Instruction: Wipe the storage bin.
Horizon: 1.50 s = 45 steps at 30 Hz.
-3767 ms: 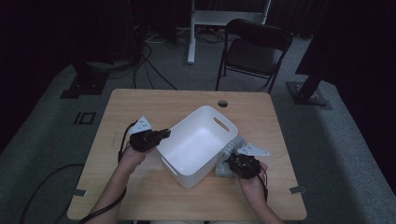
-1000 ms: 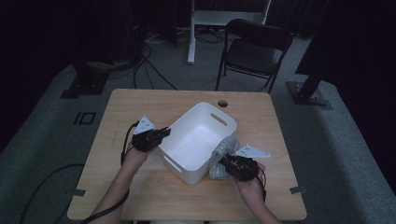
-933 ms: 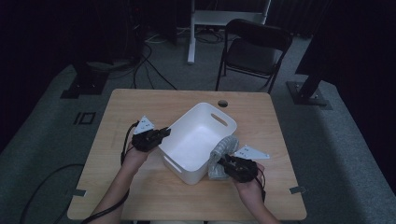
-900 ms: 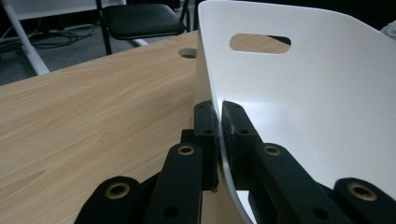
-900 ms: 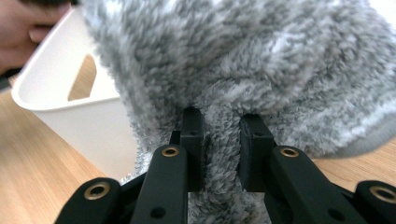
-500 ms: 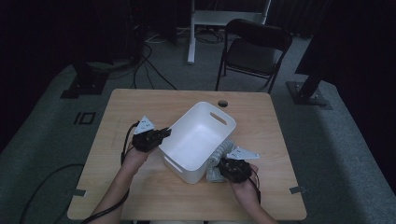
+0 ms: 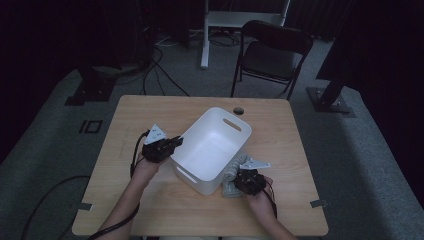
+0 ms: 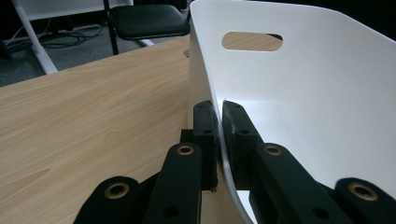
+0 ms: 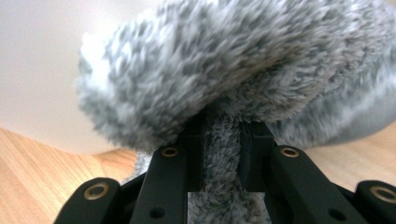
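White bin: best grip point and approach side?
Grip the white bin by its thin upright rim wall, coming over the long side from outside, as the left gripper does: one jaw inside, one outside. The handle slots in the short ends would also serve.

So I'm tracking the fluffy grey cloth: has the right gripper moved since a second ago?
Yes. The right gripper, shut on the grey cloth, has come toward the table's near edge, along the white bin.
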Tool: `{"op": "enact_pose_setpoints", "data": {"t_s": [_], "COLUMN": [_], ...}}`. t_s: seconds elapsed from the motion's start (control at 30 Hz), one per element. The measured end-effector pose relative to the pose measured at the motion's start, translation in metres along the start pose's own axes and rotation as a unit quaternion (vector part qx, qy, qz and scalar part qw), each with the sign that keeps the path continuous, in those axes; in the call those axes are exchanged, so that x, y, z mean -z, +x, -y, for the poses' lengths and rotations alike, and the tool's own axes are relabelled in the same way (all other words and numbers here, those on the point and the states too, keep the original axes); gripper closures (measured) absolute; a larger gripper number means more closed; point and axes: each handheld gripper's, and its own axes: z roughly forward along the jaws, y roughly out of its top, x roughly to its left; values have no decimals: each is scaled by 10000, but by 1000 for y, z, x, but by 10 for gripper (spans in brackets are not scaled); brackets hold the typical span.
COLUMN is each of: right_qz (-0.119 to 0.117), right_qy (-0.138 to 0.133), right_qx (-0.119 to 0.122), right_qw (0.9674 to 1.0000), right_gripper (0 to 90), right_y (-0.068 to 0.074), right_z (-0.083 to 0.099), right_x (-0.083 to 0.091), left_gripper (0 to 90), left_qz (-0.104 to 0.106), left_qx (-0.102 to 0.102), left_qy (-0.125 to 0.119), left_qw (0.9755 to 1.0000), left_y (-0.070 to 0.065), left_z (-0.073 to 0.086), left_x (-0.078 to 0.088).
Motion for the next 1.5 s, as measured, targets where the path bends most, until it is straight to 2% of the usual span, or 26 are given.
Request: {"op": "enact_pose_setpoints", "data": {"t_s": [0.1, 0.2, 0.3, 0.43, 0.57, 0.63, 0.7, 0.77, 1.1, 1.5], "right_qz": [21, -90, -243, -295, -335, -248, -268, -202, -192, -115], "right_qy": [56, -48, -415, -957, -1236, -1210, -1185, -1083, -686, -353], "right_qx": [6, -77, -43, 143, 304, 427, 379, 467, 298, 213], "right_qw": [10000, 9999, 9988, 9949, 9913, 9914, 9919, 9928, 9970, 9991], "right_gripper": [752, 752, 752, 753, 752, 753, 754, 754, 754, 753], "right_y": [0, -1, 1, 13, 27, 31, 31, 33, 25, 16], "right_z": [1, -2, -11, -24, -29, -30, -30, -30, -20, -10], "right_x": [-2, 5, 24, 54, 69, 66, 62, 58, 38, 21], "left_gripper": [848, 848, 848, 849, 852, 851, 851, 851, 849, 847], "left_qz": [-25, -45, -84, -65, -43, 30, 74, 119, 87, 33], "left_qx": [-4, 6, 0, 13, 39, 74, 71, 86, 40, 11], "left_qy": [2, 2, 11, 9, 12, 17, 24, 11, 32, 24], "left_qw": [10000, 10000, 10000, 10000, 10000, 10000, 9999, 9999, 9999, 10000], "left_y": [0, 0, -1, 0, 0, 1, 1, 2, 1, 0], "left_z": [0, 0, 0, 0, 0, 0, -1, 0, -1, -1], "left_x": [0, 0, 0, 0, 0, 0, 0, 0, 0, -1]}}
